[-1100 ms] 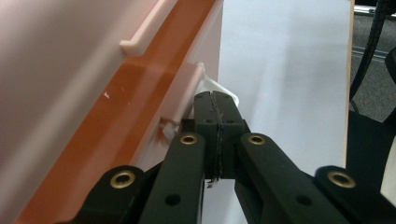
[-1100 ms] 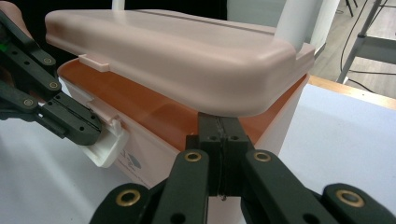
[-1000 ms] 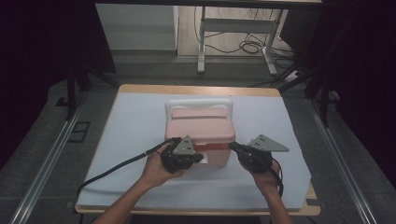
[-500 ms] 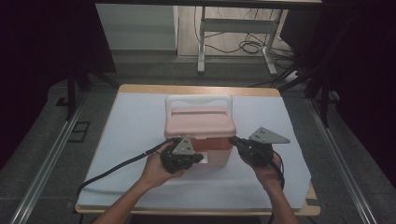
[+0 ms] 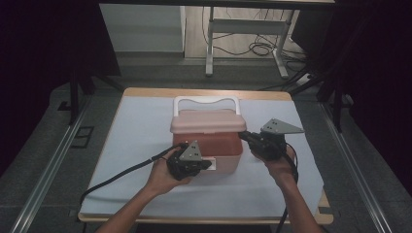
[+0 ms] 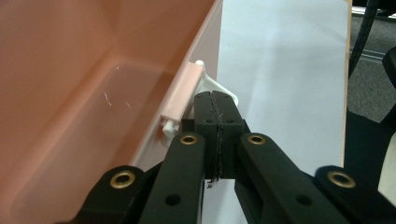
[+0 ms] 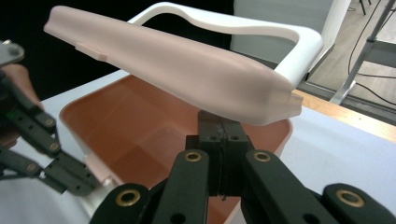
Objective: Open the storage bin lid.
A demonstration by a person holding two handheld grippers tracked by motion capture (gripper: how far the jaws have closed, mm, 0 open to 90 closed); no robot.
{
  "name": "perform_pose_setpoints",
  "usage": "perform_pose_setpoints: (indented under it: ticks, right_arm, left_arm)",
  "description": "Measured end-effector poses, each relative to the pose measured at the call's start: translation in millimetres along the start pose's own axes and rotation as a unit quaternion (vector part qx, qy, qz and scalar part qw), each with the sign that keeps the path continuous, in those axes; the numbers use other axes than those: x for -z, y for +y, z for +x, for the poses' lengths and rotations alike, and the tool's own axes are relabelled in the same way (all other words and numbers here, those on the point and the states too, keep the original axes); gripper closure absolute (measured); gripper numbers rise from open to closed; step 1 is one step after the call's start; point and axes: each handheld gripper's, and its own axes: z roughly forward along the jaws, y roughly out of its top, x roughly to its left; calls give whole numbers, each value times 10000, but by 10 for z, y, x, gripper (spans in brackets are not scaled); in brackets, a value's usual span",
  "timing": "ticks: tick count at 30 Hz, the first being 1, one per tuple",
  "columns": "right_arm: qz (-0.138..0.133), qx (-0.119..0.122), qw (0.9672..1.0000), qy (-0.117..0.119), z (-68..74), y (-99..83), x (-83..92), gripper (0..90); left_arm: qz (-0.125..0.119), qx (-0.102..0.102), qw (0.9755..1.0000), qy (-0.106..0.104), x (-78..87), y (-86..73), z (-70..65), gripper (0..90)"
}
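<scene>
Claws both fully closed: right claw [image 7: 219,128] under pink lid [image 7: 177,70], left claw [image 6: 216,109] against box latch [image 6: 180,100]

Pink box [image 5: 214,145], white handle [image 5: 206,100], black grippers

Left tool [image 5: 206,164] jaws pressed together, held low; right tool [image 5: 245,136] likewise closed, held higher.

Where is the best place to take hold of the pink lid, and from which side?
Probably the lid's raised right edge, from the box's right side: it is tilted up off the rim there, leaving a gap, and the right claw is already beneath it.
</scene>
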Motion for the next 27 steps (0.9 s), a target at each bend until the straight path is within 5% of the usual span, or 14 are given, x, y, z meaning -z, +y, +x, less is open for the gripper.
perform_pose_setpoints:
  ticks: [27]
  right_arm:
    - [57,-81,9999,-78,-252,438,-165,898]
  left_arm:
    - [40,-60,10000,36,12,1,-1,900]
